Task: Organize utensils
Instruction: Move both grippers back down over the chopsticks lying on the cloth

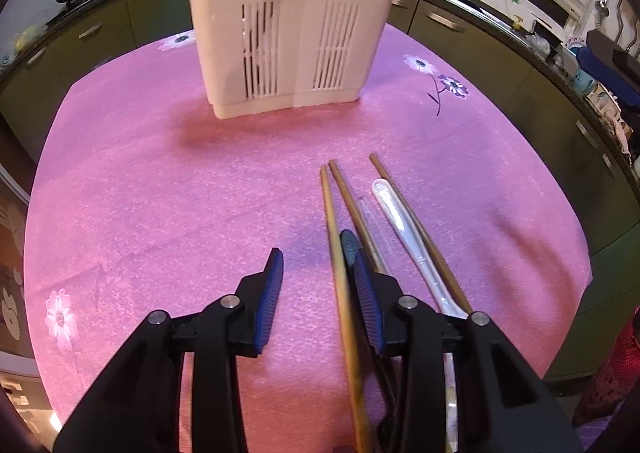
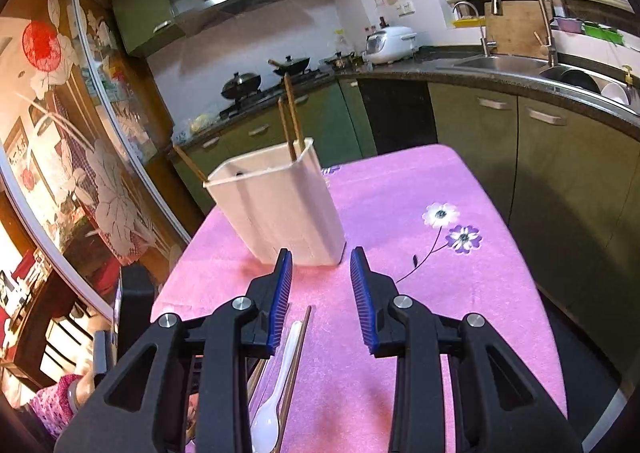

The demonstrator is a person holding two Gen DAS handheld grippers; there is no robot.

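A white slotted utensil holder [image 1: 288, 25] stands on the pink tablecloth [image 1: 160, 193]. Three brown chopsticks and a white plastic spoon [image 1: 400, 221] lie in front of it. My left gripper [image 1: 312, 245] is open and low over the cloth. One chopstick [image 1: 338, 285] lies between its jaws, close beside the right finger [image 1: 362, 285]; the other two chopsticks and the spoon lie outside that finger. My right gripper [image 2: 321, 253] is open with nothing between its jaws and points at the holder [image 2: 276, 205], which has chopsticks [image 2: 292, 121] standing in it. The spoon [image 2: 276, 385] and a chopstick [image 2: 298, 353] lie under its left finger.
Green kitchen cabinets [image 2: 560, 157] and a dark counter run round the table. On the counter are a sink with a faucet [image 2: 532, 1], woks [image 2: 242, 85] on the stove and a rice cooker [image 2: 392, 43]. A person's patterned sleeve [image 2: 56, 401] shows at the lower left.
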